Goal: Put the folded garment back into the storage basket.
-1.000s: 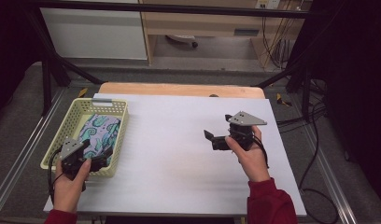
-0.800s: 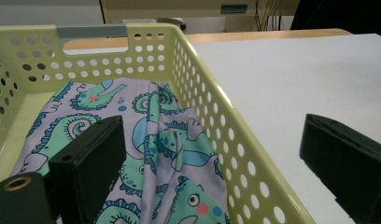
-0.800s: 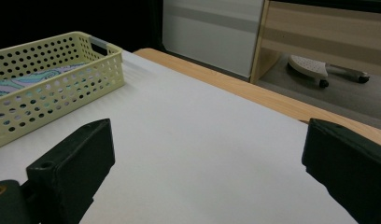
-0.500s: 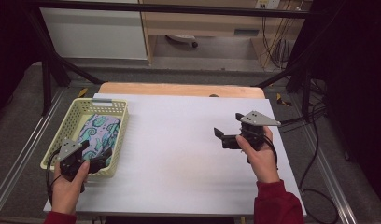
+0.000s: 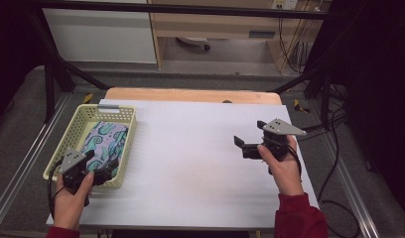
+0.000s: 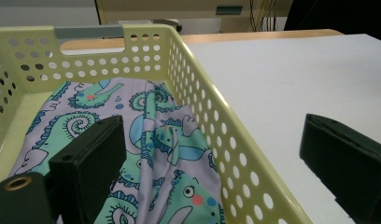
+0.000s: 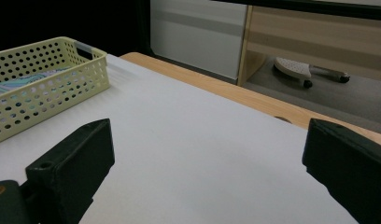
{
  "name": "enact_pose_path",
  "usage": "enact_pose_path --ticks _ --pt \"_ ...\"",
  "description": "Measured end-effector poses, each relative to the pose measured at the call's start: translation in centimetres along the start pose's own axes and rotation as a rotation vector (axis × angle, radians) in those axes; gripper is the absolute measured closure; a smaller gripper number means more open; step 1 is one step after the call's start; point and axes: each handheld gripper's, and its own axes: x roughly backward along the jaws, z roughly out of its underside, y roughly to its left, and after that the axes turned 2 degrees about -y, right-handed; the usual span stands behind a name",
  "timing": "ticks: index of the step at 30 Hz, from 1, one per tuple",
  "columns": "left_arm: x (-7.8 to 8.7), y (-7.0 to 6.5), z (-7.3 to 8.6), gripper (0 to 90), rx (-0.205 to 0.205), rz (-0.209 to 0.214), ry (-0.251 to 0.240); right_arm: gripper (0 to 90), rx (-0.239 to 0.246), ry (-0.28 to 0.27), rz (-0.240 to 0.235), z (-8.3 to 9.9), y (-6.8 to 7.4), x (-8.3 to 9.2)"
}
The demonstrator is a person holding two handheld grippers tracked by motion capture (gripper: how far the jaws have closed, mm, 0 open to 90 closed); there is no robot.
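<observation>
Left gripper (image 5: 99, 171): at the near end of the yellow perforated basket (image 5: 71, 136), jaws spread wide and gripping nothing. In the left gripper view the jaws straddle the basket's right wall (image 6: 226, 140), one jaw inside over the cloth, the other outside over the white tabletop (image 5: 190, 163). Can't tell if either jaw touches the wall.

Patterned cloth (image 5: 105, 144): lies rumpled in the basket bottom, lilac with teal seahorse-like figures, covering most of the floor. The basket sits at the tabletop's left edge, grey handle strip (image 5: 108, 106) on its far end.

Middle of the tabletop: bare white sheet; a wooden edge (image 5: 190, 95) shows along the far side.

Right gripper (image 5: 245, 145): held above the right part of the tabletop, well apart from the basket, jaws pointing left. Jaws wide apart, nothing between them; the right gripper view shows only white surface under them, with the basket (image 7: 44, 84) far off at its left. Grey three-cornered plate (image 5: 284, 127) on top; cable trails off the right edge.
</observation>
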Motion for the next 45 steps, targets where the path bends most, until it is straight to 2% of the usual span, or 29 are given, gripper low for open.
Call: enact_pose_path --ticks 10,20,32,45 --pt "0.4 -0.3 0.2 7.2 -0.007 0.012 0.004 2.7 -0.012 -0.015 0.027 0.2 -1.0 1.3" --pt "0.6 -0.4 0.4 7.2 -0.009 0.019 0.01 2.6 -0.014 -0.017 0.028 0.7 -1.4 2.2" --pt "0.5 -0.4 0.5 7.2 -0.01 0.027 0.016 2.7 -0.039 0.002 0.034 2.4 -1.9 3.1" --pt "0.4 -0.6 0.5 7.2 -0.019 0.037 0.025 3.1 -0.075 0.045 0.022 5.2 -2.3 3.5"
